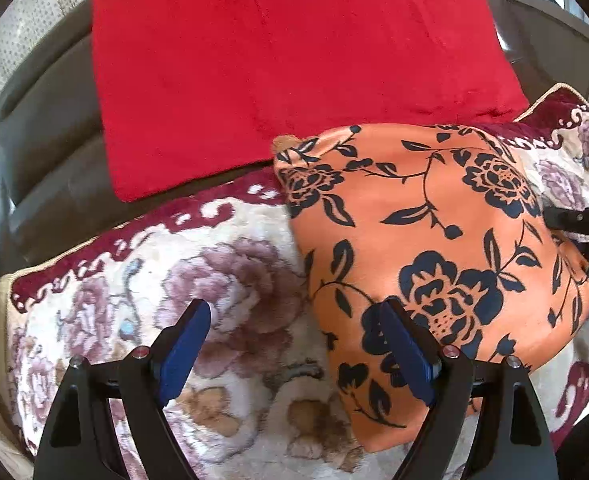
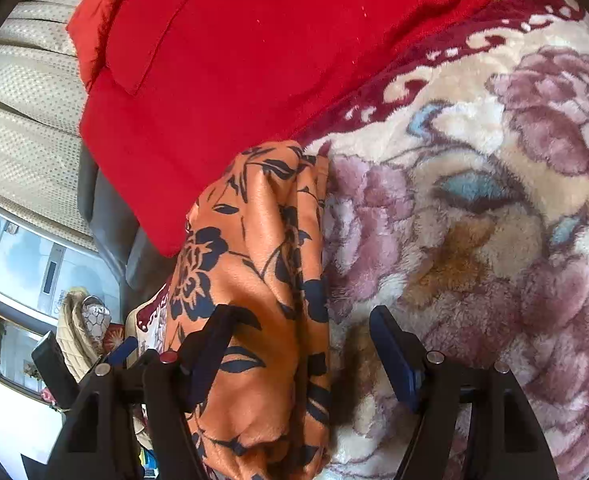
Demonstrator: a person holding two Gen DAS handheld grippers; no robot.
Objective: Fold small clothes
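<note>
Right gripper gapes over orange garment's folded edge, plush blanket alongside.

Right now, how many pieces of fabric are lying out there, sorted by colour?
Red: 1, the red cloth
Orange with dark flowers: 1, the orange garment
Cream with purple flowers: 1, the plush blanket underneath both
Total: 3

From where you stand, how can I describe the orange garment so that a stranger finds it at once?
Look first at the plush floral blanket with its dark red border. On it, just in front of the plain red cushion, lies the orange garment, folded into a compact shape. It alone is smooth, shiny orange fabric printed with dark navy flowers and leaves.
</note>
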